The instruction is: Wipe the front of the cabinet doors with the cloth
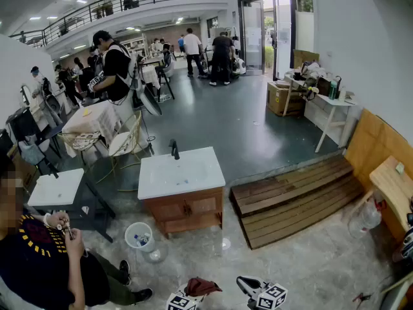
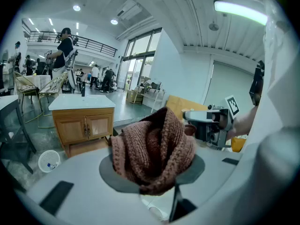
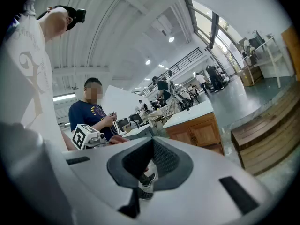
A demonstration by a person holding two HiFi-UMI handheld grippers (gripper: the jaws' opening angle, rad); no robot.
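- My left gripper (image 1: 191, 293) has its jaws clamped on the cloth (image 2: 152, 149), a bunched reddish-brown knit.
- My right gripper (image 1: 248, 284) looks closed with nothing between its jaws.
- The cabinet doors (image 1: 187, 206) lie ahead across the floor, well apart from both grippers. They are roughly in line with my left one, so I judge that arm should make the reach.
- The doors are two wooden panels side by side under a white sink top (image 1: 181, 171), facing me.

head view high, looking down, both gripper views low, all sharing cabinet (image 1: 187, 210)
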